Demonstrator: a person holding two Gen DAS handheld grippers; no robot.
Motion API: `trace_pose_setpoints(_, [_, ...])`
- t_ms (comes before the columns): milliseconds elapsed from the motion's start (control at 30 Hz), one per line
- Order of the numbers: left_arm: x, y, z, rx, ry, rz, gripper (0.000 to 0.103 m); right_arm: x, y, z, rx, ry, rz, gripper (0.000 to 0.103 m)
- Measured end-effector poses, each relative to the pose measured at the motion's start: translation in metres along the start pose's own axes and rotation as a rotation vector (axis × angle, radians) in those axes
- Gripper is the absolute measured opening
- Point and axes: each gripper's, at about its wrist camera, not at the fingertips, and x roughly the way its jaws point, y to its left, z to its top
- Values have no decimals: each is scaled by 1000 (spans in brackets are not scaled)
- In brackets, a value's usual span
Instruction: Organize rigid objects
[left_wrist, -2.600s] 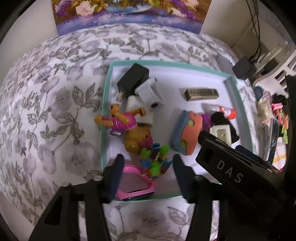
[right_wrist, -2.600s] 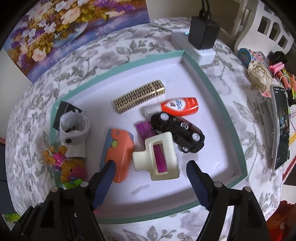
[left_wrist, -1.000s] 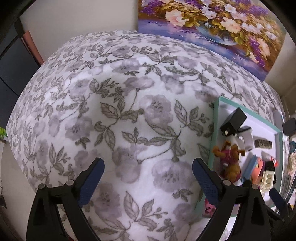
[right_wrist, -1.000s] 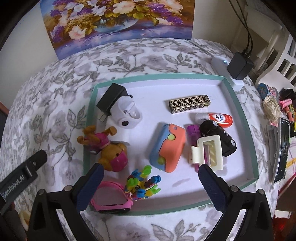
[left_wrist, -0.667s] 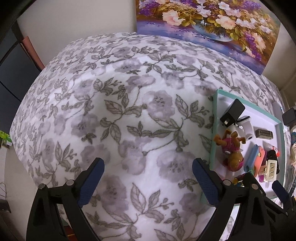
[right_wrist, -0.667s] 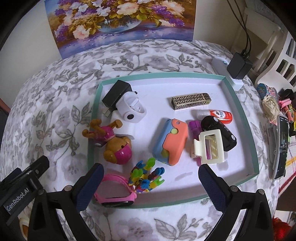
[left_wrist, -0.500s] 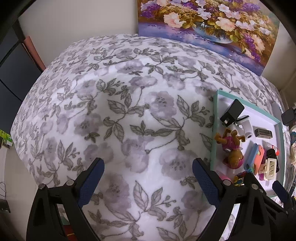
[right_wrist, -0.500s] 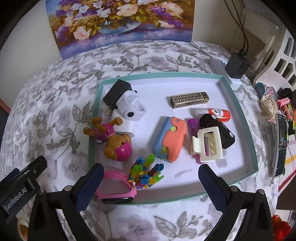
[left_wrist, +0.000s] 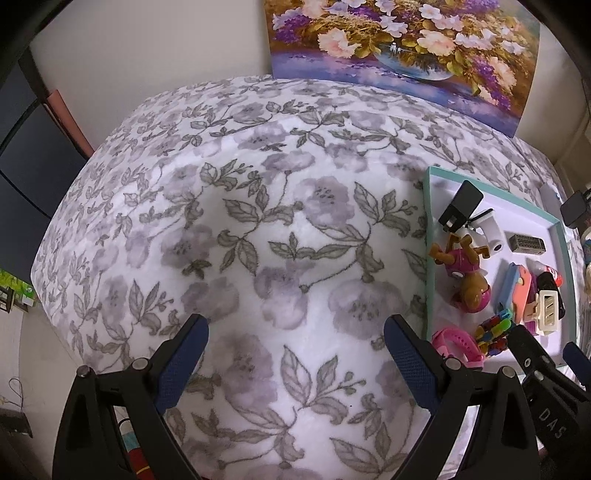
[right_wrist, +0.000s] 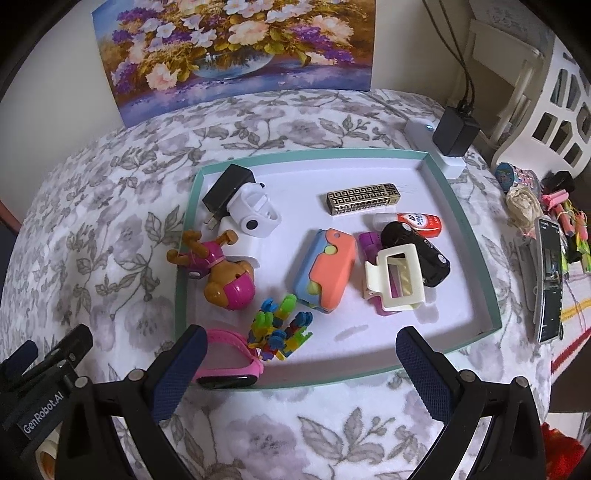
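right wrist: both tongs gape empty; glossy plastic toys fill teal-rimmed tray.

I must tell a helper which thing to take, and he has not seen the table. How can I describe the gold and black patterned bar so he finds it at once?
Find the shallow white tray with the teal rim on the flowered tablecloth. In its far half, toward the flower painting, the gold and black patterned bar lies flat and alone, just beyond the red and white bottle. It is the only thing with a gold maze pattern.
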Motion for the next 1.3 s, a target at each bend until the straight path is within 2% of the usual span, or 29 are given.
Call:
trace_pose_setpoints(400, [5,-2,1,4,25,-32,96,-5,-3,3,9,-15,11,103])
trace_pose_setpoints(1300, [12,-7,-1,46,44,-18,96,-4,-6,5,18,-8,15,103])
